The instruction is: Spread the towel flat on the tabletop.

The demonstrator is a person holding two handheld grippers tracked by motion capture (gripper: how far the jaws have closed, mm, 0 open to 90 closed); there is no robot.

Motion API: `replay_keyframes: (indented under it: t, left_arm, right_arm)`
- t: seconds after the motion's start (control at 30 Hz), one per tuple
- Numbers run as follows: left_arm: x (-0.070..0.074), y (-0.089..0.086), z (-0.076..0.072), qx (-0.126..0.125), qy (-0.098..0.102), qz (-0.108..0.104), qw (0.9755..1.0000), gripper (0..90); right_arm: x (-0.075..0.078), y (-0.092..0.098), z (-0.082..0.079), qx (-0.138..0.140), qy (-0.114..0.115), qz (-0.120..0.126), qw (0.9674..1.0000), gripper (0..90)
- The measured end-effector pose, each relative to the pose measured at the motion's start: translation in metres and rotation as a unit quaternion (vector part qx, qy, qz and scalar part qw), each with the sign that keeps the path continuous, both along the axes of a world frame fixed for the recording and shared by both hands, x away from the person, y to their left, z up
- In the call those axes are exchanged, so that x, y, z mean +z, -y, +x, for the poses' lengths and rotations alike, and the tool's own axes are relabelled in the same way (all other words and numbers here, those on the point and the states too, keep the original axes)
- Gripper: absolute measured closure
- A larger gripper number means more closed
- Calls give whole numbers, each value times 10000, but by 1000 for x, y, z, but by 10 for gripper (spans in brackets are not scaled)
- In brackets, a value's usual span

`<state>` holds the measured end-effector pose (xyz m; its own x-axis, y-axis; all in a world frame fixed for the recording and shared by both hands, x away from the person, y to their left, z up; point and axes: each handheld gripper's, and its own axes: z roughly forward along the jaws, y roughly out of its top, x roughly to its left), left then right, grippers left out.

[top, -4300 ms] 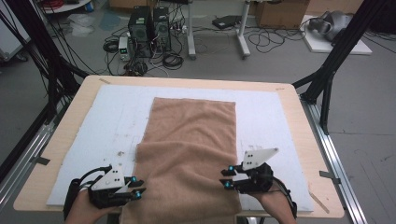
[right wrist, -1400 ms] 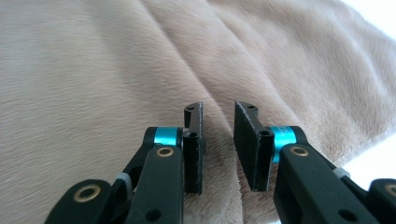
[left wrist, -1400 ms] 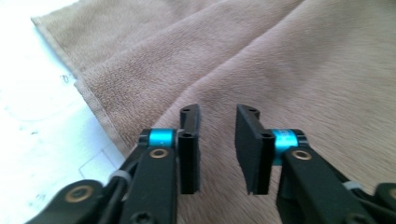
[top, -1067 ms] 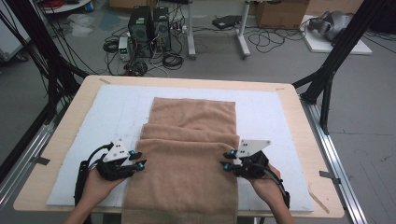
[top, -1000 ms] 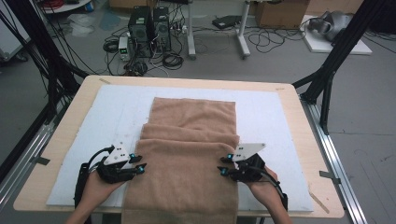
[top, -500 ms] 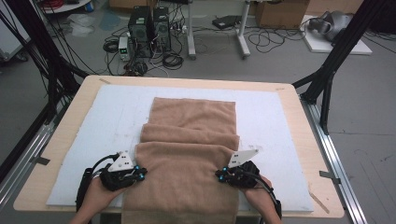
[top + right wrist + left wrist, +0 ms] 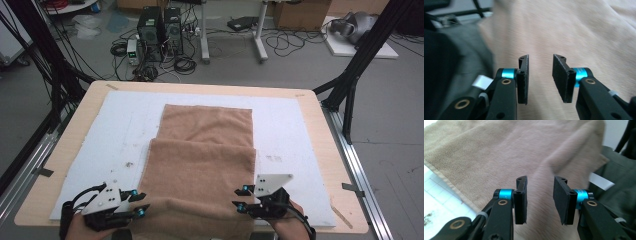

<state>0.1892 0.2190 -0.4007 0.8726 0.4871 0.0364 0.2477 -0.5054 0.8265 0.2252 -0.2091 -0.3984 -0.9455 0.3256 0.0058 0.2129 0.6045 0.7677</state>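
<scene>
Towel [image 7: 202, 165] lies beyond both parted, empty grippers, left [image 7: 141, 204] and right [image 7: 240, 197], at its near edge; their jaws just reopened, hands drawn back.

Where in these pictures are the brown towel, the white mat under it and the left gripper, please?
brown towel [image 7: 202, 170]: high view, middle of its folded-over upper layer.
white mat [image 7: 290, 135]: high view, bare area right of the towel.
left gripper [image 7: 539, 195]: left gripper view, midway between its open jaws.

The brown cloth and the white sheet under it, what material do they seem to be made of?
The brown cloth looks like soft terry or fleece: fuzzy matte nap, hemmed edge, draping folds. The white sheet seems stiff, matte foam board or paper, though that is uncertain; its flat surface carries small marks.
</scene>
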Motion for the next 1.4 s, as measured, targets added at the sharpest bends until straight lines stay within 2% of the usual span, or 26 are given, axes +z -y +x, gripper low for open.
replay_keyframes:
  t: [0.03, 0.07, 0.1, 0.13, 0.17, 0.2, 0.27, 0.3, 0.33, 0.37, 0.4, 0.53, 0.67, 0.7, 0.73, 0.77, 0.8, 0.83, 0.93, 1.03, 1.07, 1.1, 1.17, 1.2, 1.27, 1.4]
  left_arm:
    - [-5, 2, 6, 12, -3, 36, 10000, 637]
    - [-11, 3, 13, 35, -108, 31, 9999, 617]
    - [-16, 4, 17, 60, -199, 4, 9998, 608]
    - [-29, 7, 30, 139, -374, 88, 9992, 597]
    - [-29, 7, 30, 139, -374, 88, 9992, 596]
    - [-34, 8, 33, 124, -530, 66, 9985, 596]
    - [-42, 11, 35, 9, -660, 115, 9978, 709]
    - [-43, 11, 33, -62, -645, 140, 9978, 709]
    - [-43, 12, 31, -78, -577, 143, 9982, 794]
    - [-42, 12, 27, -102, -523, 194, 9984, 815]
    - [-42, 12, 27, -102, -523, 194, 9984, 825]
    - [-33, 10, 11, -206, -447, 219, 9985, 838]
    - [-20, 5, -19, -425, -395, 180, 9982, 839]
    - [-17, 4, -28, -484, -402, 157, 9979, 839]
    - [-13, 3, -36, -548, -418, 138, 9975, 834]
    - [-10, 3, -42, -616, -420, 106, 9972, 834]
    - [-7, 2, -48, -647, -410, 76, 9970, 818]
    - [-4, 2, -51, -649, -390, 75, 9971, 700]
    - [-1, 2, -45, -580, -246, 79, 9980, 641]
    - [-6, 2, -22, -319, -148, 105, 9993, 615]
    - [-9, 2, -12, -213, -122, 95, 9997, 615]
    - [-13, 3, -3, -102, -124, 78, 9998, 614]
    - [-19, 5, 16, 39, -159, 69, 9998, 608]
    - [-22, 7, 23, 100, -175, 137, 9997, 606]
    - [-30, 10, 37, 156, -303, 226, 9992, 595]
    - [-43, 15, 46, 112, -480, 448, 9978, 662]
  right_arm:
    - [0, 0, 0, 0, 0, 0, 10000, 641]
    - [-13, -3, 12, -34, -152, -116, 9998, 611]
    - [-18, -4, 16, -48, -216, -156, 9996, 599]
    - [-24, -6, 20, -120, -269, -243, 9993, 578]
    - [-30, -8, 22, -132, -309, -302, 9990, 571]
    - [-30, -8, 22, -132, -309, -302, 9990, 571]
    - [-43, -15, 23, -91, -375, -448, 9983, 604]
    - [-43, -15, 23, -91, -375, -448, 9983, 604]
    - [-44, -13, 21, -86, -365, -320, 9988, 747]
    - [-44, -12, 20, -24, -380, -313, 9988, 835]
    - [-43, -12, 19, 57, -334, -321, 9989, 853]
    - [-37, -11, 10, 264, -461, -282, 9982, 864]
    - [-21, -8, -13, 604, -495, -171, 9968, 862]
    - [-21, -8, -13, 604, -495, -171, 9968, 862]
    - [-9, -6, -27, 731, -486, -27, 9961, 838]
    - [-9, -6, -27, 731, -486, -27, 9961, 838]
    - [-3, -4, -32, 791, -468, 112, 9957, 805]
    - [8, 0, -36, 665, -297, 261, 9970, 748]
    - [12, 2, -26, 341, -1, 93, 9994, 659]
    - [0, 0, -1, 36, -3, -37, 10000, 585]
    - [0, 0, -1, 36, -3, -37, 10000, 585]
    - [-11, -4, 15, -81, -106, -32, 9999, 566]
    - [-15, -6, 22, -147, -132, -65, 9998, 566]
    - [-24, -10, 33, -175, -207, -179, 9995, 566]
    - [-30, -12, 39, -190, -245, -297, 9991, 574]
    - [-41, -14, 44, -96, -346, -517, 9980, 671]
